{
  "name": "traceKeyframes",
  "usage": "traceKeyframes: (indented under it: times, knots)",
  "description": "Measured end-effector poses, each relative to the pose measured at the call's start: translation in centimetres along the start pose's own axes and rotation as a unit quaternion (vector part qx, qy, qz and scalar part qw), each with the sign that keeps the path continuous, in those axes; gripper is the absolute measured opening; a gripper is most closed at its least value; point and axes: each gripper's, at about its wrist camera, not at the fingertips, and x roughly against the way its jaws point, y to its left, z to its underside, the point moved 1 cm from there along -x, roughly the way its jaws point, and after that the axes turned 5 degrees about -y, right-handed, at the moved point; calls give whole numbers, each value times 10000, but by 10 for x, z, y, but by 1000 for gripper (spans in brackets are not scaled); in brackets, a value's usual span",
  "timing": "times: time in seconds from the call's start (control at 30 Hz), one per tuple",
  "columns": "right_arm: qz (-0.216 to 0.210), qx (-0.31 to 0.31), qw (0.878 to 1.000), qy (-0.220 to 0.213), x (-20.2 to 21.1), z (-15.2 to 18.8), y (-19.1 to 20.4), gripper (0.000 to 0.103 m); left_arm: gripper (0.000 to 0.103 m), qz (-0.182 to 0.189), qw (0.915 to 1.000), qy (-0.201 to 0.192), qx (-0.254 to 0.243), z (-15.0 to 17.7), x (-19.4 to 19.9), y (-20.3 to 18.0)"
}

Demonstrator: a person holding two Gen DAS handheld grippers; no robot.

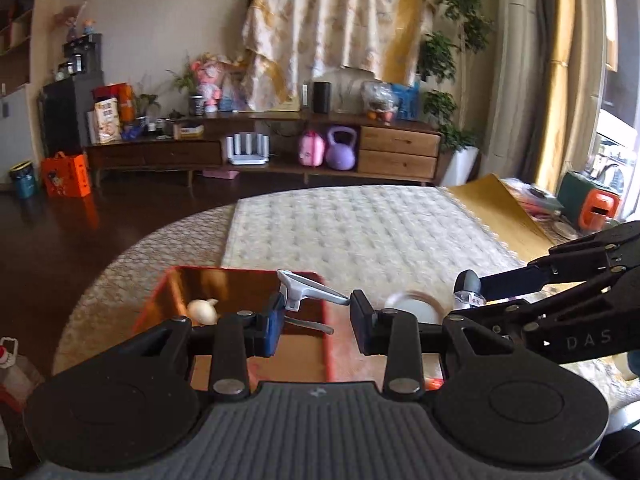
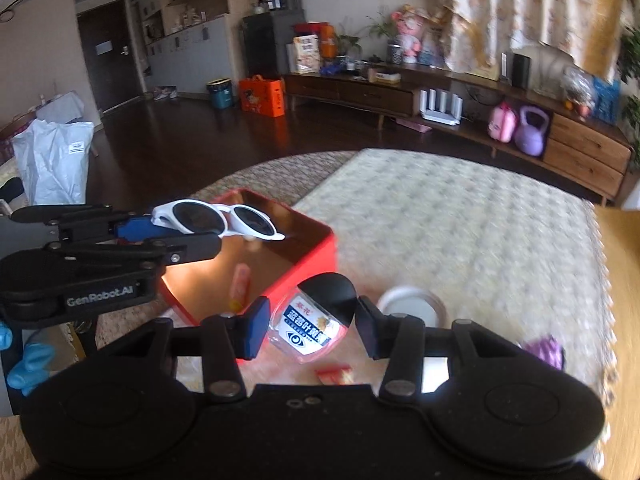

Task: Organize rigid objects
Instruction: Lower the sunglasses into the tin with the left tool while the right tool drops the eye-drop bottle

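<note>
A red open box [image 2: 320, 252] stands on the quilted table; it also shows in the left wrist view [image 1: 326, 344]. My left gripper [image 1: 318, 316] holds white sunglasses [image 1: 304, 288] by the frame, above the box; the sunglasses show clearly in the right wrist view [image 2: 220, 220]. My right gripper [image 2: 310, 326] is shut on a small clear bottle with a black cap [image 2: 316, 320], held beside the box's near right corner. The bottle's cap shows in the left wrist view [image 1: 468, 282]. A garlic bulb [image 1: 202, 310] and an orange tube [image 2: 240, 288] lie inside the box.
A white round lid [image 2: 414, 308] lies on the cloth right of the box. A purple item [image 2: 546, 350] and a small red-yellow packet [image 2: 334, 374] lie near my right gripper. A yellow mat [image 1: 500, 208] covers the table's far right. A TV cabinet stands beyond.
</note>
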Motion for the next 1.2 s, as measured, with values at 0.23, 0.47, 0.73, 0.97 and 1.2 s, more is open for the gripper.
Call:
traceKeyframes:
  times: [0.23,0.47,0.73,0.97,1.2]
  knots:
    - [-264,391,9986,231,-52,-20,28,46,34,-341,9992,205,106,3,-23,48]
    - [-146,755,9956,526,-106,-24,47,46,34,-417,9979,485,50,20,-48,78]
    - [-82,1028,9907,883,-145,-15,56,46,34,-501,9940,957,161,35,-78,90]
    - [-65,1328,9848,1115,-165,-4,63,46,34,-547,9898,1296,219,45,-95,97]
    - [-91,1581,9808,1141,-168,3,72,46,36,-581,9866,1521,134,50,-103,95]
